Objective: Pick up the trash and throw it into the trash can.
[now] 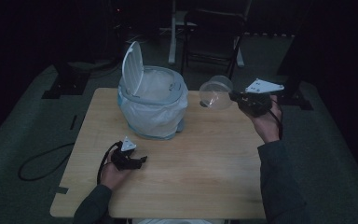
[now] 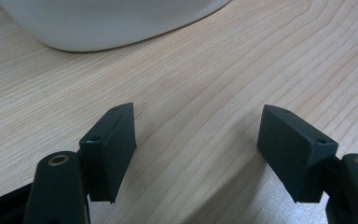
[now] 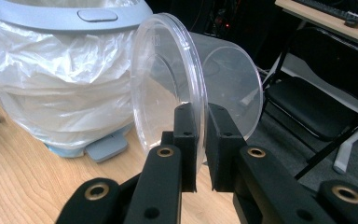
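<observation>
A clear plastic container (image 1: 216,92) hangs in the air over the table's far right part, held by its rim in my right gripper (image 1: 235,96). Seen from the right gripper view, the container (image 3: 223,79) lies on its side and the two black jaws of the right gripper (image 3: 204,133) pinch its rim. A small white bin (image 1: 153,100) lined with a plastic bag (image 3: 51,93) stands at the back centre, lid up. My left gripper (image 1: 142,160) rests low on the table in front of the bin, jaws apart with nothing between them (image 2: 196,140).
The wooden table (image 1: 191,158) has bare surface in front and to the right of the bin. A black cable (image 1: 42,161) trails off the left edge onto the floor. A dark chair (image 1: 214,32) stands behind the table.
</observation>
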Available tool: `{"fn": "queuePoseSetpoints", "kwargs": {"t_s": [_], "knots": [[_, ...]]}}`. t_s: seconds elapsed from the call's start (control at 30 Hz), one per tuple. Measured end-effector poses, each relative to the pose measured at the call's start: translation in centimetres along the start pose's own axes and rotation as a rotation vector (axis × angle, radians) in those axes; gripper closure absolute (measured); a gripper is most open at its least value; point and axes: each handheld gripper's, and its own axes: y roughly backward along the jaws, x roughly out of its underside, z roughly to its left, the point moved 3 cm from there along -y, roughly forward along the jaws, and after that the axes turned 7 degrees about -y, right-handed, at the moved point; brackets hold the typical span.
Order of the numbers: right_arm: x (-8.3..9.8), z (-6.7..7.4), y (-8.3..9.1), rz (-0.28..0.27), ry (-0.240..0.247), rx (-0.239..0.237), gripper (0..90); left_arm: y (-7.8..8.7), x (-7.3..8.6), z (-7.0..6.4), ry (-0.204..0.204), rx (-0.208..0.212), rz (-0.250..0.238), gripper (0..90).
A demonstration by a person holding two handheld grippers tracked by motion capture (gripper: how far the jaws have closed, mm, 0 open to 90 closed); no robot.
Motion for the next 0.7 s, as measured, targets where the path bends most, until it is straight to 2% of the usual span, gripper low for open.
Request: {"fn": "queuePoseSetpoints", "kwargs": {"t_s": [0.7], "knots": [[-2.1, 0.7, 0.6, -0.034, 0.030, -0.008, 83.3, 0.0, 0.0, 0.0, 0.000, 0.001, 0.000, 28.8]]}}
